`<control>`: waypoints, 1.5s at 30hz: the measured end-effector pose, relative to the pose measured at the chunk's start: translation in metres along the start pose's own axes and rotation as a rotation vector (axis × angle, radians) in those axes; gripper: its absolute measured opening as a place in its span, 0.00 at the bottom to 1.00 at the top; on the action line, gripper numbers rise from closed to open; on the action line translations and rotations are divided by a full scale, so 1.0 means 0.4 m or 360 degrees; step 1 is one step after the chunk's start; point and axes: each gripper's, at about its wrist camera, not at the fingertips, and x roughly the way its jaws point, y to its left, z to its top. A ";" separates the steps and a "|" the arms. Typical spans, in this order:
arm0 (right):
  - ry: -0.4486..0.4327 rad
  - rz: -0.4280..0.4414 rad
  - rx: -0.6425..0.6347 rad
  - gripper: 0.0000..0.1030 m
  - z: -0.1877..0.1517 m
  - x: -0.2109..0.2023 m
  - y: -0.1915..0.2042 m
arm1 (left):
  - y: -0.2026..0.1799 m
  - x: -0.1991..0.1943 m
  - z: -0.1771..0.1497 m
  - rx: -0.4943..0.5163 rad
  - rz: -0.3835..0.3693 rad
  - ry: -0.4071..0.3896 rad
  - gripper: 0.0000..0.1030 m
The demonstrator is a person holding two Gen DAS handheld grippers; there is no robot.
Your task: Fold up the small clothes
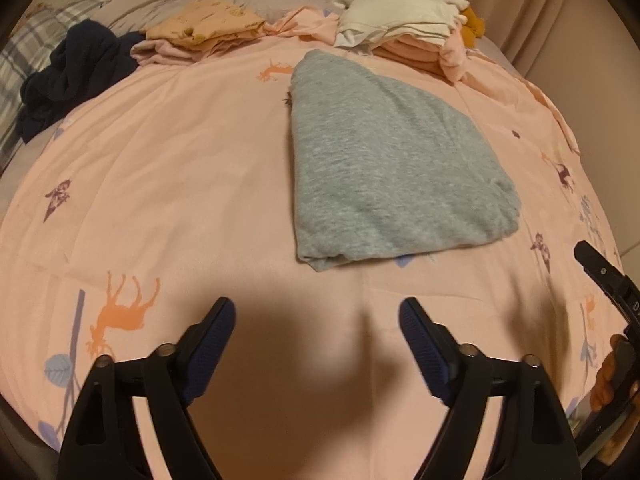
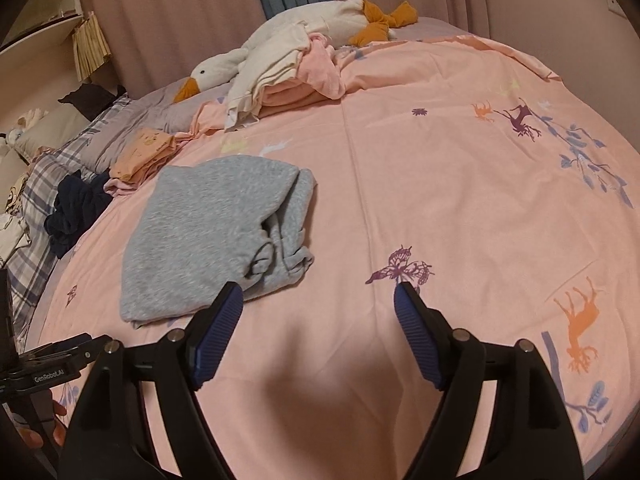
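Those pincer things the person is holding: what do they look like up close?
Each is black plastic. The left gripper and right gripper both have two angled arms with small silver pivot pins and ribbed dark blue pads. One body carries small white lettering.

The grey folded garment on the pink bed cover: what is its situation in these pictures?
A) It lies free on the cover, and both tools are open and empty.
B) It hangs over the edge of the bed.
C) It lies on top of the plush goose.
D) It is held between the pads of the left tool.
A: the grey folded garment lies flat on the pink bed cover, while the left tool and the right tool stand open with nothing between their pads.
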 end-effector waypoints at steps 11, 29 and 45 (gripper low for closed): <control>-0.0028 0.0007 -0.0018 0.87 -0.027 -0.061 0.034 | -0.042 -0.087 -0.019 0.0064 -0.0020 -0.0161 0.91; -0.0106 0.0022 -0.0078 1.00 -0.048 -0.147 0.067 | -0.081 -0.151 -0.049 0.0046 0.0123 -0.0204 0.94; -0.0105 0.0041 -0.0099 1.00 -0.050 -0.175 0.081 | -0.100 -0.157 -0.040 0.0063 0.0138 -0.0169 0.94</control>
